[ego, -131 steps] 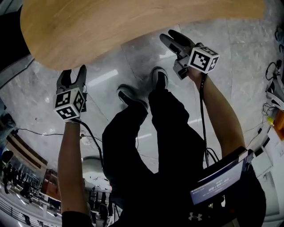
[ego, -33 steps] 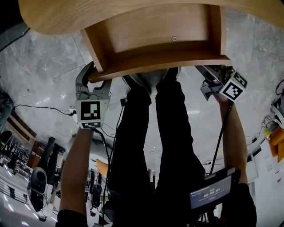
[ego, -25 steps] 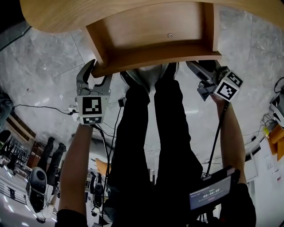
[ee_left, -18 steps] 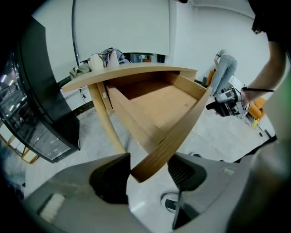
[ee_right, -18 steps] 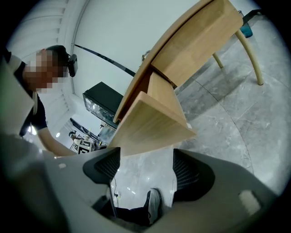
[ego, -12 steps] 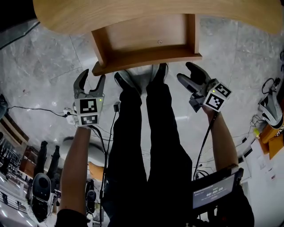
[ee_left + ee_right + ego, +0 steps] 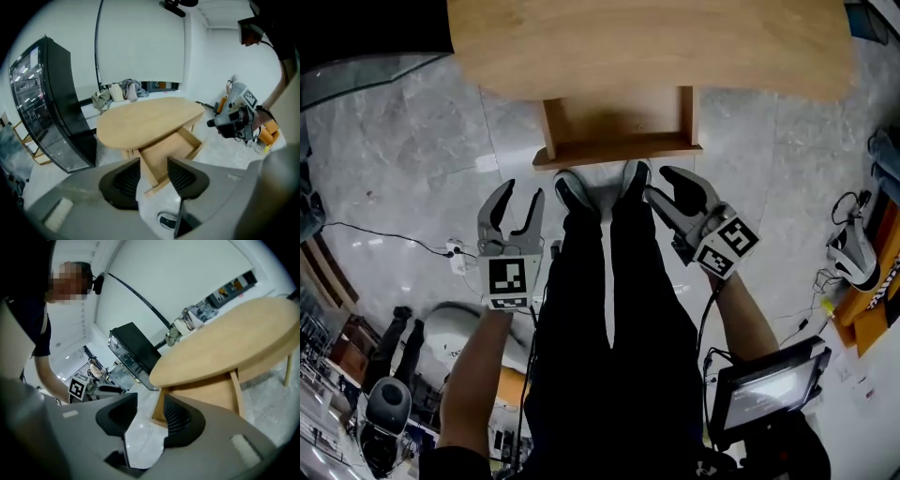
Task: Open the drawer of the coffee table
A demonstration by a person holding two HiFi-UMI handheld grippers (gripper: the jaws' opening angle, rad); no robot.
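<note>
Head view: the wooden coffee table point(image 7: 647, 42) is seen across the top of the frame, on a grey marble floor point(image 7: 403, 141). Its drawer point(image 7: 619, 150) is drawn out from under the table top, towards the person's shoes point(image 7: 572, 187), with its front edge just above the toes. The left gripper point(image 7: 520, 192) is held left of the black-trousered legs point(image 7: 609, 309), below the drawer's left corner and apart from it. The right gripper point(image 7: 661, 183) is held just right of the shoes, below the drawer's right corner, also clear of the wood. A marker cube is seen on each, left point(image 7: 509, 281) and right point(image 7: 727, 247). A lit screen point(image 7: 764, 389) is noted at lower right.

Left gripper view: the jaws are seen well apart and closing, with nothing gripped; the gap looks onto the drawer's near corner and a strip of floor. The drawer is seen open beneath the oval top. A black glass-fronted cabinet point(image 7: 51, 108) stands to the left, and a heap of bags point(image 7: 117, 91) lies beyond the table.

Right gripper view: the jaws are seen apart, less widely than the left pair, and closing. Nothing is held between the pads; only floor and a side of the drawer show through the gap. The table top is seen from low down.
</note>
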